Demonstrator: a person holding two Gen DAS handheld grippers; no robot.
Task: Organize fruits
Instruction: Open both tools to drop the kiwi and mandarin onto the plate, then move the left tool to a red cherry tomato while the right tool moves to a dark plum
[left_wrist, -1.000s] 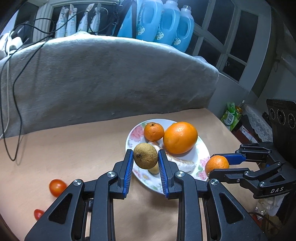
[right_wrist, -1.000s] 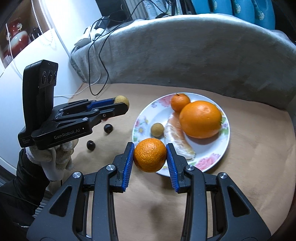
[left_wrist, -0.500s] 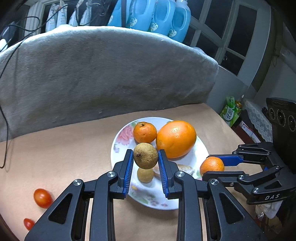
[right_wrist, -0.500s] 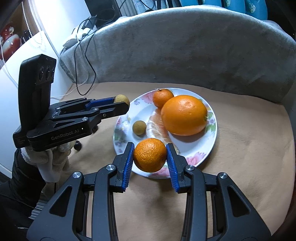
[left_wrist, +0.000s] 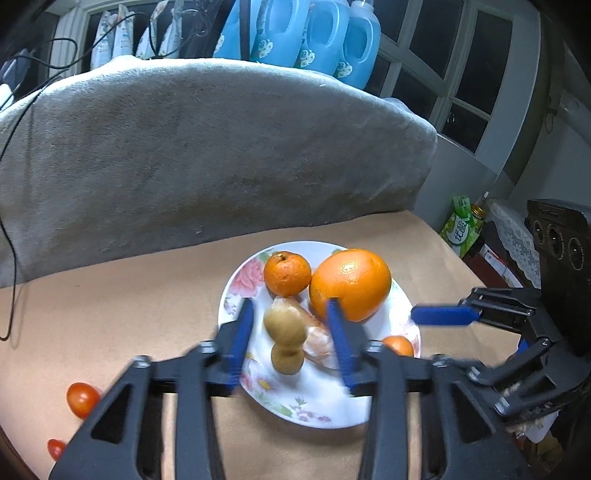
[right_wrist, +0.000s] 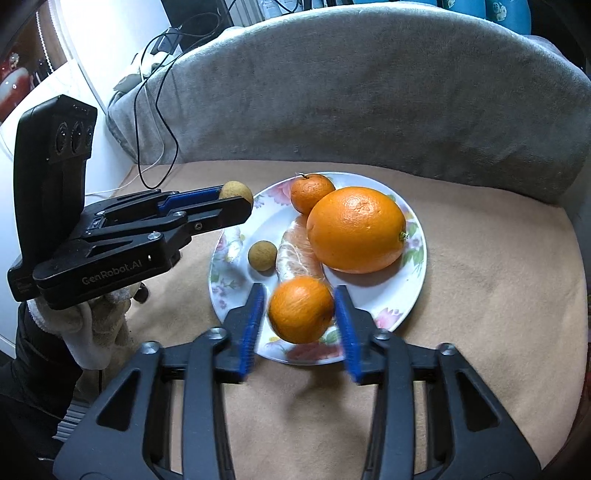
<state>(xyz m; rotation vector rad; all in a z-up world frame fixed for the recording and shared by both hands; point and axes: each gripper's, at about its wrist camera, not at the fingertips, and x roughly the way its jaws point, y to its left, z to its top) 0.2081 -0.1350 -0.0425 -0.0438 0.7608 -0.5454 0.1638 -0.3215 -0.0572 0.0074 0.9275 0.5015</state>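
Both grippers are being held over the floral plate (right_wrist: 413, 266), and both have just sprung wide. The left gripper (left_wrist: 290, 334) is releasing its brown fruit (left_wrist: 285, 326); the right gripper (right_wrist: 301, 315) is dropping its mandarin (right_wrist: 301, 309) at the near rim.

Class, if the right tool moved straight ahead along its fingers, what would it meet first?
Probably the small mandarin sitting inside the open right tool; past it, the plate, though depth is unclear.
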